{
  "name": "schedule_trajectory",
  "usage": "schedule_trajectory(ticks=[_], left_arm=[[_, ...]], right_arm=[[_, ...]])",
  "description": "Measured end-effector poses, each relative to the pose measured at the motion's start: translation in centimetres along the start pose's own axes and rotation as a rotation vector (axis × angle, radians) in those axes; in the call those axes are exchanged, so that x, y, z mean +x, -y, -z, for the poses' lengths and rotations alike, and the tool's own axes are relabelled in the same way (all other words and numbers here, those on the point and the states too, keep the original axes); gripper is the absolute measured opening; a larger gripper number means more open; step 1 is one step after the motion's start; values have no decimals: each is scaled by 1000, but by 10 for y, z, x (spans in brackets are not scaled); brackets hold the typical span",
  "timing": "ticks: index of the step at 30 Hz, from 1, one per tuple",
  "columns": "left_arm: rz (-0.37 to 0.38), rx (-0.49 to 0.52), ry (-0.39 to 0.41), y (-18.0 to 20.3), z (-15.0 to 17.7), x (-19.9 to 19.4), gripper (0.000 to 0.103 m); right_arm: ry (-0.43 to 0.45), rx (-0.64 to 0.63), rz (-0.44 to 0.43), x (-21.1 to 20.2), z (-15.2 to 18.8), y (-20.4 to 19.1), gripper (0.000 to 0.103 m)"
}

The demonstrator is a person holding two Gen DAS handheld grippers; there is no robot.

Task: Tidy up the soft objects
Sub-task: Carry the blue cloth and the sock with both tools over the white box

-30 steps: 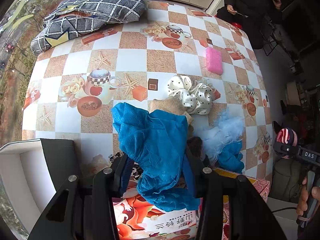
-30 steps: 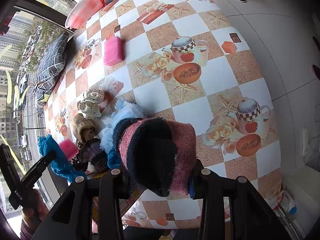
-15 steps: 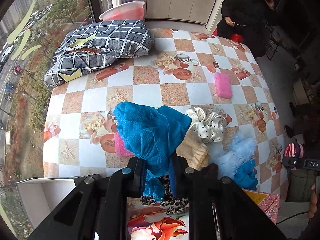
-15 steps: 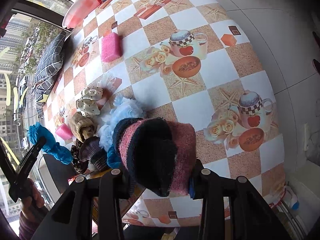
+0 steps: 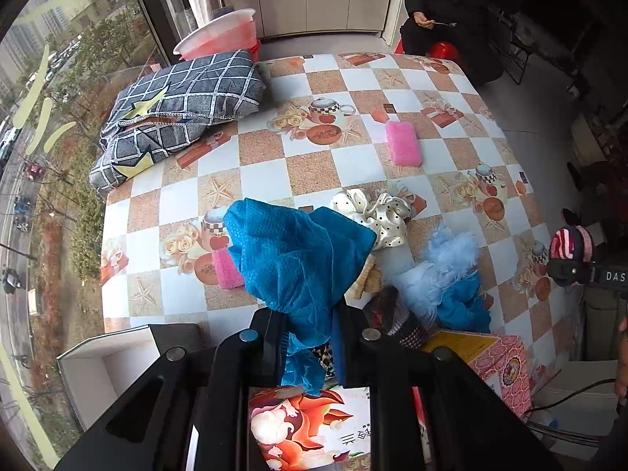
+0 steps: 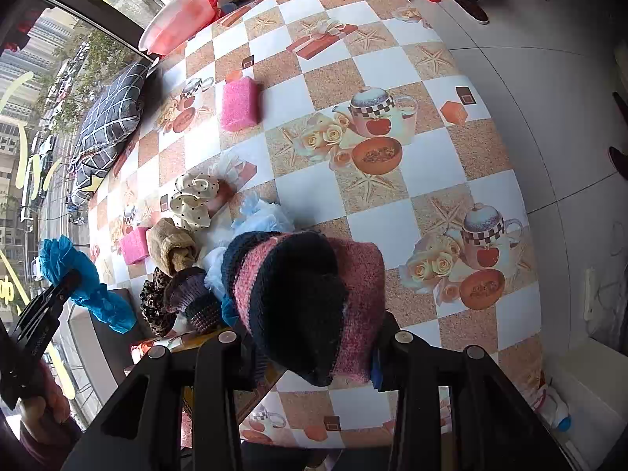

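Up close, left gripper (image 5: 308,327) pinches blue cloth (image 5: 298,259), right gripper (image 6: 314,349) clamps striped knit (image 6: 306,294), both hiding fingertips.

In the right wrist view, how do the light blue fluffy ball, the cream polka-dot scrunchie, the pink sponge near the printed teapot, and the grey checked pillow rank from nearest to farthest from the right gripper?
1. Light blue fluffy ball, just beyond the held hat.
2. Cream polka-dot scrunchie, farther left.
3. Pink sponge, mid-table.
4. Grey checked pillow, at the far left edge by the window.
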State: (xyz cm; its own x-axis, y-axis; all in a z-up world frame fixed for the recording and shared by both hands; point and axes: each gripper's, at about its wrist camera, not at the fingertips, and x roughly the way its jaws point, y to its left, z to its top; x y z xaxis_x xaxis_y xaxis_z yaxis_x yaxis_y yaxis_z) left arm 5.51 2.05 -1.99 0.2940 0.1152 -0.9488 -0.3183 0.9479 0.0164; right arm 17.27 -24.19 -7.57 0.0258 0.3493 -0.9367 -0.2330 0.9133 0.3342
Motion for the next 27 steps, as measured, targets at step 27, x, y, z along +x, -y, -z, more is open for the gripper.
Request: schedule_trajectory(ticks=[27], left_arm=[[-45, -90, -66, 78, 161, -69, 20]], right_arm=[[-108, -350, -25, -20, 124, 0, 40]])
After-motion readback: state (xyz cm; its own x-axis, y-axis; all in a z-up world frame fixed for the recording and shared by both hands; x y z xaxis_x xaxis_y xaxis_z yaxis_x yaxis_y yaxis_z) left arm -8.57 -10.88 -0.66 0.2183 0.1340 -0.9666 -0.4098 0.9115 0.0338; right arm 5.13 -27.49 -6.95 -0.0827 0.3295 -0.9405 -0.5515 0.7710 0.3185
